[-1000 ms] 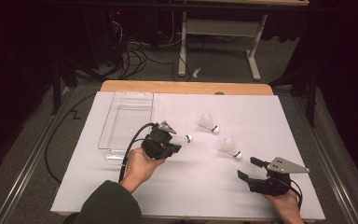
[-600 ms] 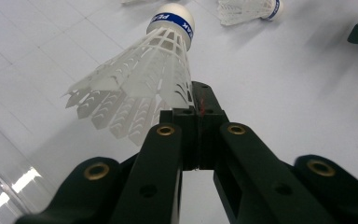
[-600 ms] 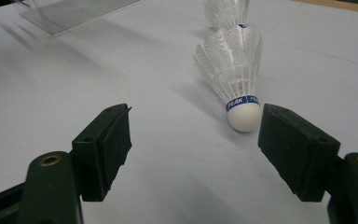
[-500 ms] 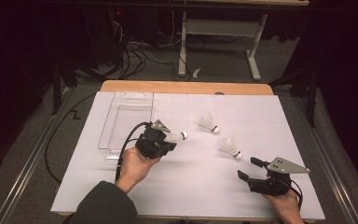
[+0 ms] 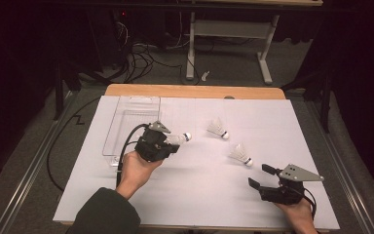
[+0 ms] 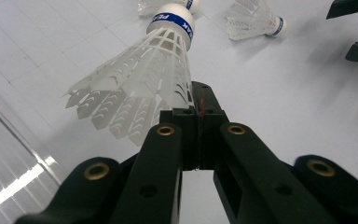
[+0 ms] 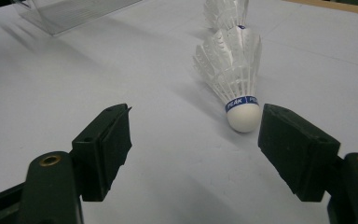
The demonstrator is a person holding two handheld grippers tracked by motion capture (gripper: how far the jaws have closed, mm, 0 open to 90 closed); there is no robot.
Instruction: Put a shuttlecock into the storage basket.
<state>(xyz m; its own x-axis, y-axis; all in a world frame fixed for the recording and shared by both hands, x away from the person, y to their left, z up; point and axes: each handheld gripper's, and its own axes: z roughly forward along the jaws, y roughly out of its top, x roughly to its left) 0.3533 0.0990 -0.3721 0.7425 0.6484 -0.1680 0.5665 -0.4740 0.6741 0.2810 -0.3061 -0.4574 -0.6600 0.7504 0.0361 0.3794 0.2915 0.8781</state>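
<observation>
our left gripper [image 5: 168, 141] has its jaws pressed onto the skirt edge of a white shuttlecock [image 5: 177, 139], which it holds above the white table cover [image 5: 185, 195], cork end pointing away from us, just beside the clear plastic tray [image 5: 129, 122]. in the left gripper view the feathers [image 6: 135, 84] fan out to the left of the clamped jaws. our right gripper [image 5: 263, 176] rests low near the table's front right with its jaws spread wide. two more shuttlecocks lie on the cover: the nearer shuttlecock [image 7: 233, 70] sits just ahead of the right jaws, the farther shuttlecock [image 5: 217, 128] beyond it.
</observation>
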